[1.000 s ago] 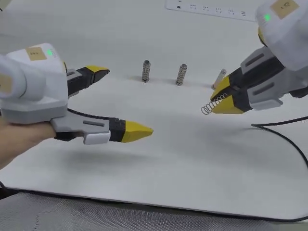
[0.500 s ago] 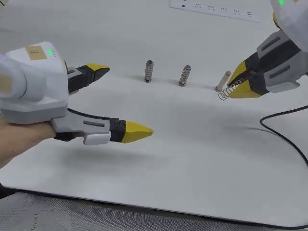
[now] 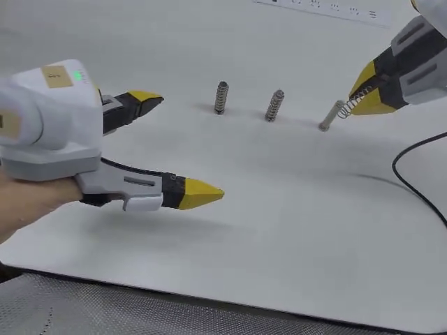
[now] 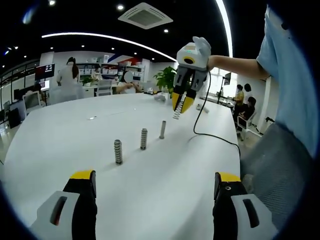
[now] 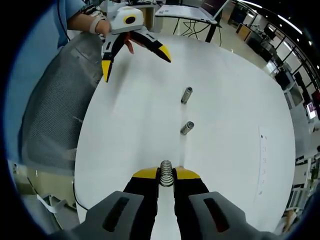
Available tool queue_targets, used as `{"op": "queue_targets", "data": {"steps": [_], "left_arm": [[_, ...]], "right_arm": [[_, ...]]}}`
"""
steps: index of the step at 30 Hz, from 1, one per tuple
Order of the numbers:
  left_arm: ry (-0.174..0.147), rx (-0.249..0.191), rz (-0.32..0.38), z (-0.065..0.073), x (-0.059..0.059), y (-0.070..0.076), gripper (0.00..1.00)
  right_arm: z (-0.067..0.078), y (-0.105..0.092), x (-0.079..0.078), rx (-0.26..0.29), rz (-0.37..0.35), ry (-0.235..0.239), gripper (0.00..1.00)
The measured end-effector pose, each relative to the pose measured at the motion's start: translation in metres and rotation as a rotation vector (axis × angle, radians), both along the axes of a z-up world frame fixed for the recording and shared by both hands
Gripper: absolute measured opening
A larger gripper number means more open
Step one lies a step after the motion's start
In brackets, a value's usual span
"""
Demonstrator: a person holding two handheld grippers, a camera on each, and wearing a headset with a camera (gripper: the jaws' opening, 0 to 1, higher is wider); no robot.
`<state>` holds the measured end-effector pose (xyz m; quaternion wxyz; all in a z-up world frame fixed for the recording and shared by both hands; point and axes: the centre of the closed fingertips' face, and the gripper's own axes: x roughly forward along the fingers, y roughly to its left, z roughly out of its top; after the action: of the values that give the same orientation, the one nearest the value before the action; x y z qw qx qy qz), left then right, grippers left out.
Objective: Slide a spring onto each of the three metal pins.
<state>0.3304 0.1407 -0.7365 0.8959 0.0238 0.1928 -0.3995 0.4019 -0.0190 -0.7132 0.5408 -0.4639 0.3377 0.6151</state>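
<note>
Two of the three metal pins on the white table (image 3: 279, 209) wore springs: the left pin (image 3: 221, 98) and the middle pin (image 3: 274, 105), which stood upright side by side toward the far part of the table. Just to their right was the bare pin (image 3: 327, 123), which appeared to lean in the head view.

The right gripper (image 3: 363, 103) hovered at the far right, its yellow-tipped jaws almost closed and pinching a loose spring (image 3: 349, 107) by one end. The free end of that spring pointed down and left at the top of the bare pin; whether the two touched could not be told. In the right gripper view the coil sat clamped between the tips and was seen end-on, with the two loaded pins beyond it.

The left gripper (image 3: 174, 146) hung above the near left of the table, well apart from the pins, with its jaws spread wide and gripping nothing. A black cable (image 3: 412, 157) curved across the table at the right, a white power strip (image 3: 335, 10) lay along the far edge, and grey mesh (image 3: 140, 310) showed below the near edge.
</note>
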Motion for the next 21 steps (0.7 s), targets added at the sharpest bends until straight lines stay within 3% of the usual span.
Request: {"op": "queue_targets", "data": {"steps": [12,21], "left_arm": [[0.008,0.001,-0.002,-0.004,0.001,0.000,0.96],[0.011,0.003,0.000,-0.005,0.002,0.001,0.96]], "right_arm": [[-0.009,-0.011,0.030,-0.045,-0.009,-0.039,0.08],[-0.013,-0.011,0.040,-0.068,0.000,-0.046,0.08]]}}
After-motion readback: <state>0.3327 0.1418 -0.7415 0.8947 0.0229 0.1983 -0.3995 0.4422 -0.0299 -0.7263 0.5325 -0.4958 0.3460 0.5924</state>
